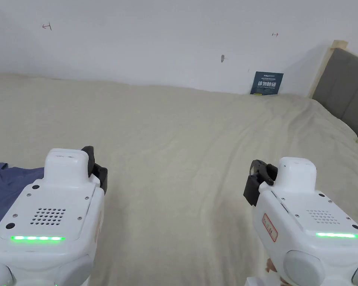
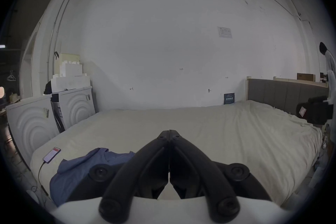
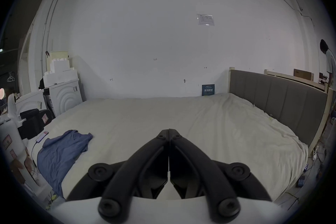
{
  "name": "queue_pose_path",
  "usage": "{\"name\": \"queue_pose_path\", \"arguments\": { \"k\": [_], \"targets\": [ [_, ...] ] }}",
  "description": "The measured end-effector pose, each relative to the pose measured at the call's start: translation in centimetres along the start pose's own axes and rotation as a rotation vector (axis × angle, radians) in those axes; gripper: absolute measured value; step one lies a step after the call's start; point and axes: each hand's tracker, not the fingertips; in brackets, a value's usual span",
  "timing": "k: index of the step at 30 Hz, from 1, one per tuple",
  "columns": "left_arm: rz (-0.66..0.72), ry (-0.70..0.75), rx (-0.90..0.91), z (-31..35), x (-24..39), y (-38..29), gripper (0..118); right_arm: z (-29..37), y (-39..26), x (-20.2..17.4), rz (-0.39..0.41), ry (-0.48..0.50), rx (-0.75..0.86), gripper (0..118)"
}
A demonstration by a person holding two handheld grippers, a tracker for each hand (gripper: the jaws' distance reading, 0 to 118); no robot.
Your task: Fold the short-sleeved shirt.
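A blue short-sleeved shirt (image 1: 5,190) lies crumpled at the near left corner of the cream-sheeted bed (image 1: 197,141); the shirt (image 2: 80,168) sits left of my left jaws, and the shirt (image 3: 61,151) lies far left in the right gripper view. My left gripper (image 2: 169,132) hovers above the bed just right of the shirt, jaws pressed together with nothing between them. My right gripper (image 3: 169,131) hangs over the bare sheet farther right, jaws also together and empty. In the head view the white bodies of the left gripper (image 1: 94,167) and right gripper (image 1: 258,178) hide the jaw tips.
A phone (image 2: 51,154) on a cable lies at the bed's left edge beside the shirt. A grey padded headboard (image 1: 346,89) bounds the right side, a white wall the far side. White appliances (image 2: 54,115) stand left of the bed. A person (image 3: 330,66) stands far right.
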Motion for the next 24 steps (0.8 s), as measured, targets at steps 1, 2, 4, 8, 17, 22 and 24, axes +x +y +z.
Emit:
{"name": "queue_pose_path", "arguments": {
  "k": [1, 2, 4, 8, 17, 22, 24],
  "targets": [
    [0.002, -0.001, -0.004, -0.04, -0.05, 0.01, 0, 0.01, -0.06, -0.02, -0.001, -0.001, 0.0, 2],
    [0.008, -0.003, -0.01, -0.07, -0.16, 0.04, 0, 0.01, -0.09, 0.0, -0.006, 0.003, -0.002, 2],
    [0.02, -0.006, -0.01, -0.03, -0.22, 0.06, 0, 0.0, -0.17, 0.28, -0.038, 0.016, -0.016, 2],
    [0.009, 0.0, -0.004, 0.03, -0.16, 0.16, 0, 0.07, -0.14, 0.4, -0.05, 0.002, -0.012, 2],
    [0.001, 0.005, -0.016, 0.14, 0.03, -0.02, 0, 0.27, 0.38, 0.43, -0.041, -0.008, 0.01, 2],
    [0.008, 0.003, -0.019, 0.2, -0.08, -0.15, 0, 0.32, 0.59, 0.44, -0.03, -0.012, 0.014, 2],
    [0.009, 0.003, -0.018, 0.21, -0.1, -0.14, 0, 0.4, 0.62, 0.46, -0.029, -0.012, 0.016, 2]
  ]
}}
